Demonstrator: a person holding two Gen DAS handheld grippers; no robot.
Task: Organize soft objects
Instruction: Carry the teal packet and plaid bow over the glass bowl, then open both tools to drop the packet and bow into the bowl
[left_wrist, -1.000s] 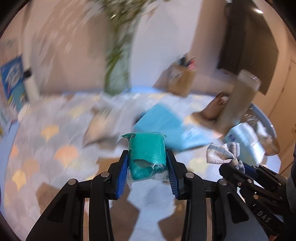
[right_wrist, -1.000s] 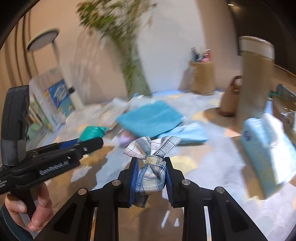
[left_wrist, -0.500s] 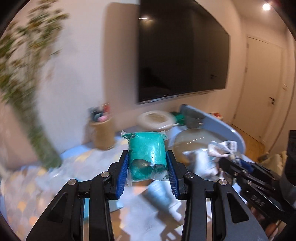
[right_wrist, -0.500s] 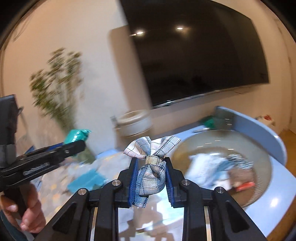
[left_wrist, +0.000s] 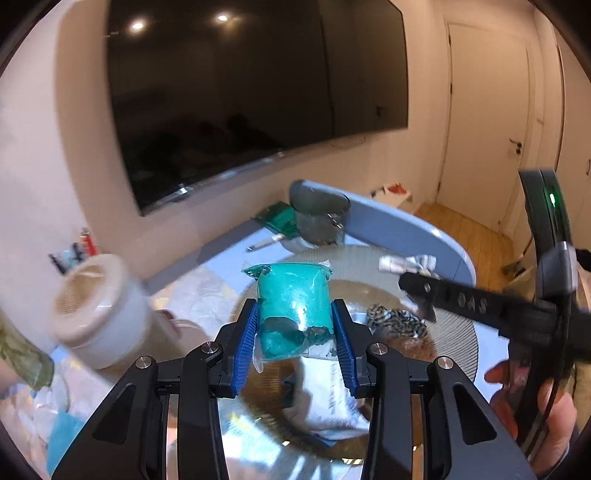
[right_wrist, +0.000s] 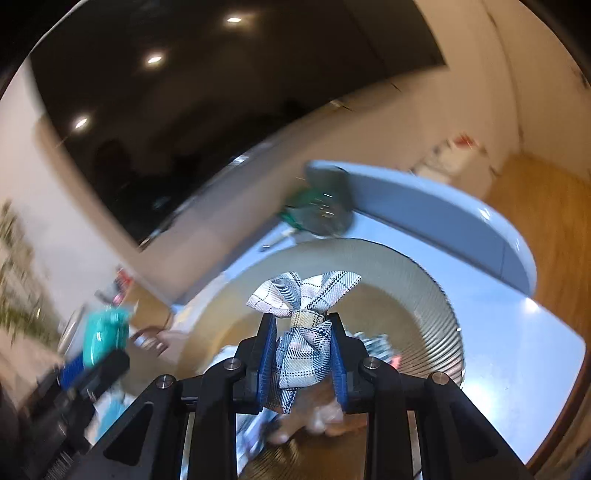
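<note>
My left gripper (left_wrist: 294, 334) is shut on a teal soft pack in clear plastic (left_wrist: 293, 302) and holds it above a large ribbed round basket (left_wrist: 458, 339). My right gripper (right_wrist: 302, 349) is shut on a plaid fabric bow (right_wrist: 303, 325) and holds it over the same basket (right_wrist: 424, 291). The basket holds several soft items, among them a striped cloth (left_wrist: 397, 321) and a white packet (left_wrist: 332, 395). The right gripper also shows in the left wrist view (left_wrist: 410, 284), over the basket's far right side. The left gripper with the teal pack shows at the left of the right wrist view (right_wrist: 103, 336).
A white round jar (left_wrist: 96, 314) stands left of the basket. A grey cup (left_wrist: 319, 221) and a green packet (left_wrist: 280, 218) lie behind it, by a blue chair back (left_wrist: 399, 229). The blue table edge (right_wrist: 554, 369) runs right of the basket. A dark screen hangs on the wall.
Both grippers have swung right from the patterned table area to above the basket, each keeping its hold. The basket now fills the lower part of both views.
</note>
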